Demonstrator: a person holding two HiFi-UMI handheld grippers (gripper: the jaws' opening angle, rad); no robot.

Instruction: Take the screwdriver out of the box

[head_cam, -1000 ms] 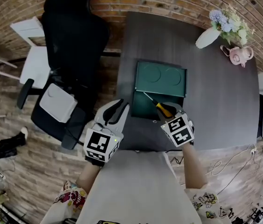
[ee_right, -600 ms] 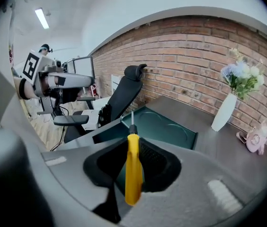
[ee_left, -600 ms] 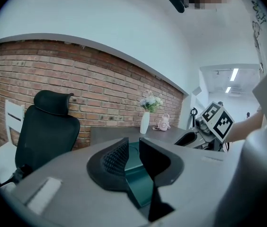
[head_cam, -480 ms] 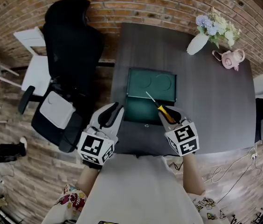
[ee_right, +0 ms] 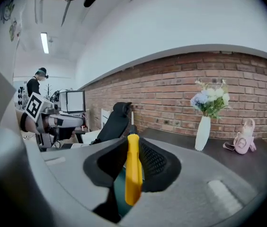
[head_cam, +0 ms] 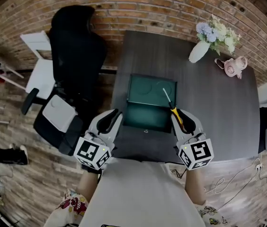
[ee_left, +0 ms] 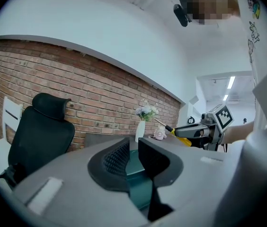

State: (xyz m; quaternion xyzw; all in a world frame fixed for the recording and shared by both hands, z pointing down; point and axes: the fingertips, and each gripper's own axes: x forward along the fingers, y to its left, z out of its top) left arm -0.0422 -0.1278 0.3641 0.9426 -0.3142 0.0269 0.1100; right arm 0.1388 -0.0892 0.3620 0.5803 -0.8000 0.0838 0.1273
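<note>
The green box (head_cam: 144, 115) lies open on the dark table (head_cam: 214, 112), lid (head_cam: 151, 89) folded back away from me. My right gripper (head_cam: 181, 118) is shut on the yellow handle of the screwdriver (head_cam: 176, 115), above the box's right edge. The metal shaft points away from me over the lid. In the right gripper view the yellow handle of the screwdriver (ee_right: 133, 174) stands upright between the pads. My left gripper (head_cam: 109, 121) hangs open and empty at the box's near left corner. Through its jaws, in the left gripper view, the box (ee_left: 134, 161) shows.
A black office chair (head_cam: 74, 56) stands left of the table. A white vase of flowers (head_cam: 204, 46) and a pink pot (head_cam: 230, 66) sit at the table's far right corner. A white seat (head_cam: 36, 41) is at far left. Brick wall runs behind.
My right gripper has lifted the screwdriver up from the box and swung it so the shaft points more straight away from me. The left gripper has risen a little.
</note>
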